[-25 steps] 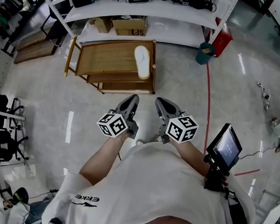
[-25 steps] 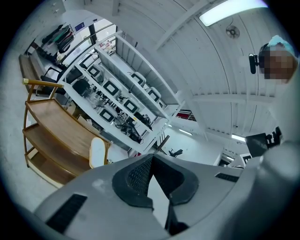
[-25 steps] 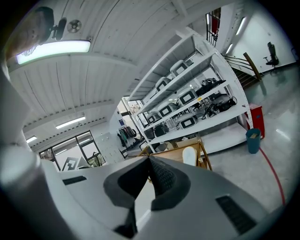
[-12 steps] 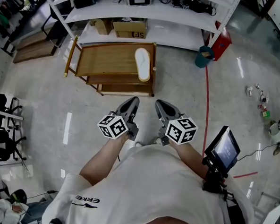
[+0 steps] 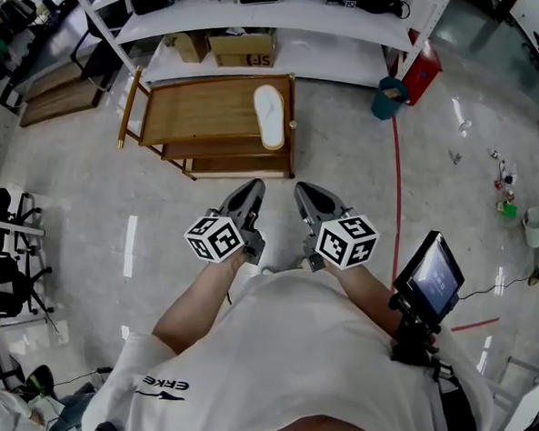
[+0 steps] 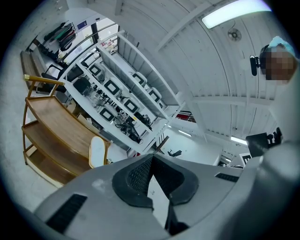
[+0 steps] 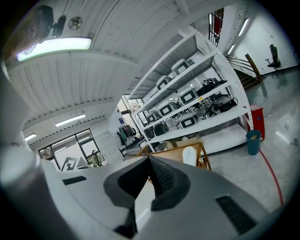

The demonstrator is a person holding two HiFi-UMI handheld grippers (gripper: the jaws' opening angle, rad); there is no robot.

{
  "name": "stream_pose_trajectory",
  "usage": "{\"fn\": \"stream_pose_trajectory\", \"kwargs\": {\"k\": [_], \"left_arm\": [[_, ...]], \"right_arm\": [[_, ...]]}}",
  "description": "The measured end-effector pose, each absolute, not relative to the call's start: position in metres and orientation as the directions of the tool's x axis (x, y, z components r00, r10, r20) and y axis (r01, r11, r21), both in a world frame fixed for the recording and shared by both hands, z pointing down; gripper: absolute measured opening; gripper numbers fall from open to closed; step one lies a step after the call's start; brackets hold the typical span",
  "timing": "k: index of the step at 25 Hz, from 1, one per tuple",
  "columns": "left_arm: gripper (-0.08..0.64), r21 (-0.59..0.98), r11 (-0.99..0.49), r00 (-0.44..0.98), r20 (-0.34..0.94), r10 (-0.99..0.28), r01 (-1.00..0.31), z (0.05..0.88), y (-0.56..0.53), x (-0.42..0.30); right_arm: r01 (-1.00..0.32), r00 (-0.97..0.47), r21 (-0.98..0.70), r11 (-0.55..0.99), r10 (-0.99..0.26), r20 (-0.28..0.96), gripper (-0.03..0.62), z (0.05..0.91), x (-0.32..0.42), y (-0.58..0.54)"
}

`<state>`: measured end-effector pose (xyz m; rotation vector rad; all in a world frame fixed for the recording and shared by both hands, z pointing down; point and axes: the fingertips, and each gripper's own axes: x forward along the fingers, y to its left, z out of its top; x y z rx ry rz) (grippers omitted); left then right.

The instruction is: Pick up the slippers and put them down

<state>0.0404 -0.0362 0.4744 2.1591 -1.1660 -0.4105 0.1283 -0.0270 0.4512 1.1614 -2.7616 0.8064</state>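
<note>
Head view: a person stands on a polished grey floor facing a low wooden rack point(image 5: 194, 114), with a gripper in each hand drawn in close to the chest.
Left gripper point(image 5: 250, 189): its jaws are pressed together with nothing between them, as its own view confirms, and it is aimed level toward the rack.
Right gripper point(image 5: 305, 192): its jaws are likewise closed on nothing. It tips a little downward, just beside its partner.
Slipper point(image 5: 268, 117): one white slipper lies flat along the right end of the rack's top tier, well apart from both grippers. No second slipper can be made out.
Why so held: judging from the pose, both tools are parked at rest rather than reaching. That stance fits either a slipper waiting to be lifted or one already set down on the tier.
Edges: the slipper's outer side runs close along the rack's right edge, with the corner post just beside it. To its left the tier is bare wood.
Open room: open floor lies between the person and the rack. White shelving point(image 5: 290, 20) with cardboard boxes point(image 5: 242, 46) closes the far side. A teal bin point(image 5: 388, 97) and a red floor line point(image 5: 397, 190) stand off to the right.
</note>
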Motion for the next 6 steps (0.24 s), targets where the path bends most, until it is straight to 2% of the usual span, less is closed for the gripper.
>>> {"fn": "stream_pose_trajectory", "kwargs": {"k": [6], "left_arm": [[0.003, 0.663, -0.402, 0.554, 0.023, -0.832, -0.632, 0.4731, -0.0451, 0.0314]], "right_arm": [[-0.675, -0.722, -0.439, 0.593, -0.653, 0.227, -0.003, 0.4514, 0.1196, -0.0337]]}}
